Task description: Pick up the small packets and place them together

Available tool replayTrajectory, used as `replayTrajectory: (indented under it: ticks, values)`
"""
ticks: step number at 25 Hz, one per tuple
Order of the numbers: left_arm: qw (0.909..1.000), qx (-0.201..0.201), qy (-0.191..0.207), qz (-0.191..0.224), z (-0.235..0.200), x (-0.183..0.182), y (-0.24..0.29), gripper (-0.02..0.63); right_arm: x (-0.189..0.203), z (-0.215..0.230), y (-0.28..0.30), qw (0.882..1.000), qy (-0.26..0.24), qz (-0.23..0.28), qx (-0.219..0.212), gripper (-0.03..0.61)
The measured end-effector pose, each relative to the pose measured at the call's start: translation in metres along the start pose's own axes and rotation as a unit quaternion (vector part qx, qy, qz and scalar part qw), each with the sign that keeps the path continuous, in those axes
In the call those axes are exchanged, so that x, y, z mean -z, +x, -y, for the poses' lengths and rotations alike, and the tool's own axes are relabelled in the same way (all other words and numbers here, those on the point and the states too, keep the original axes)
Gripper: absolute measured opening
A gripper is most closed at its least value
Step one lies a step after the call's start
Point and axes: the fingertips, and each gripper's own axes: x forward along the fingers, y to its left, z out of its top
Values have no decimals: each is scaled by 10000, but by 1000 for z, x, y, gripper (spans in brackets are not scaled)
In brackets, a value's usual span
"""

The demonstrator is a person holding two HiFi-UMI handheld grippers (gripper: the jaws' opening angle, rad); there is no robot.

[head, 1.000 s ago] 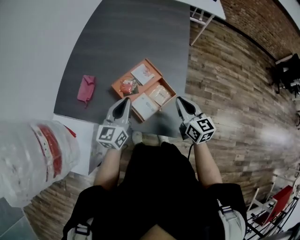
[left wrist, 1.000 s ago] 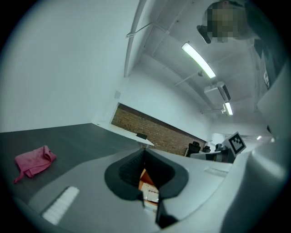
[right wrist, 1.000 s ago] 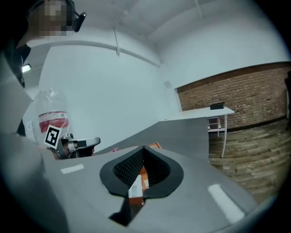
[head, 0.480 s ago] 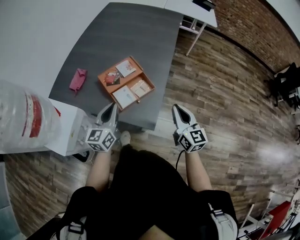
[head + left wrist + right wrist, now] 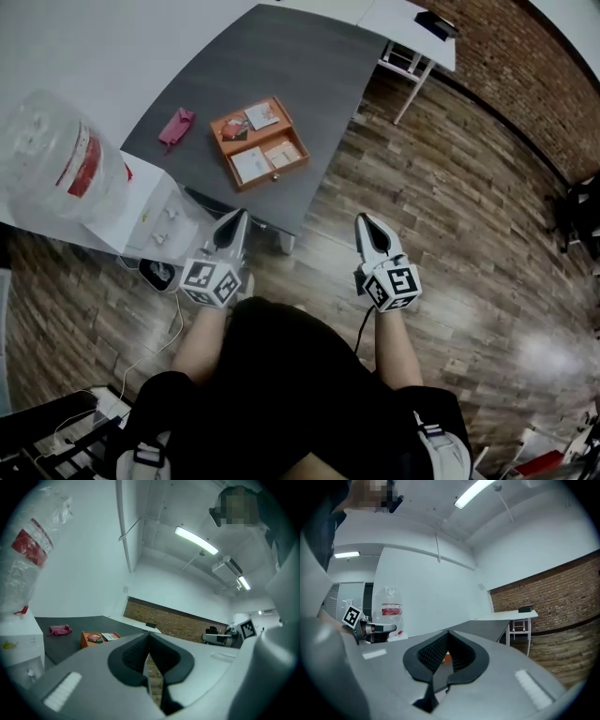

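Both grippers have drawn back from the grey worktop [image 5: 281, 66] along with the person, so the orange tray [image 5: 225, 125], which lay just ahead of the fingertips a second ago, now sits well apart from them.

From the left gripper [image 5: 240, 217] the tray lies at about 12 o'clock; from the right gripper [image 5: 365, 221] it lies at about 10 o'clock. Both grippers hang over the wooden floor [image 5: 450, 187], off the worktop's near edge.

The small packets [image 5: 251, 163] are all inside the tray, spread over its compartments: a reddish one and a pale one in the far pair, two pale ones in the near pair. Sorted into one tray like this, they look already gathered, which would explain the retreat.

A pink pouch [image 5: 176, 127] lies on the worktop at 9 o'clock of the tray, apart from it. At 9 o'clock of the left gripper stands a white water dispenser [image 5: 155, 211] with its clear bottle [image 5: 56, 164] on top.

The left gripper's fingers [image 5: 131, 658] are pressed together with nothing between them, and so are the right gripper's fingers [image 5: 431, 654]. Both point level, away from the person. Held empty and clear of the worktop, neither seems set up for a pick.
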Motion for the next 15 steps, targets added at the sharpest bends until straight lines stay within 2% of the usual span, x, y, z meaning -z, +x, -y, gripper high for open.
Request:
replayTrajectory:
  ticks: [6, 10, 15]
  values:
    - [9991, -207, 282, 230, -7, -24, -31, 0, -7, -11, -5, 9991, -405, 45, -84, 3]
    - [9988, -243, 404, 146, -16, -25, -55, 0, -1, -31, -3, 9969, -755, -110, -167, 3]
    - [9969, -408, 511, 433, -36, -43, -92, 0, 0, -68, 18, 9969, -667, -104, -398, 2]
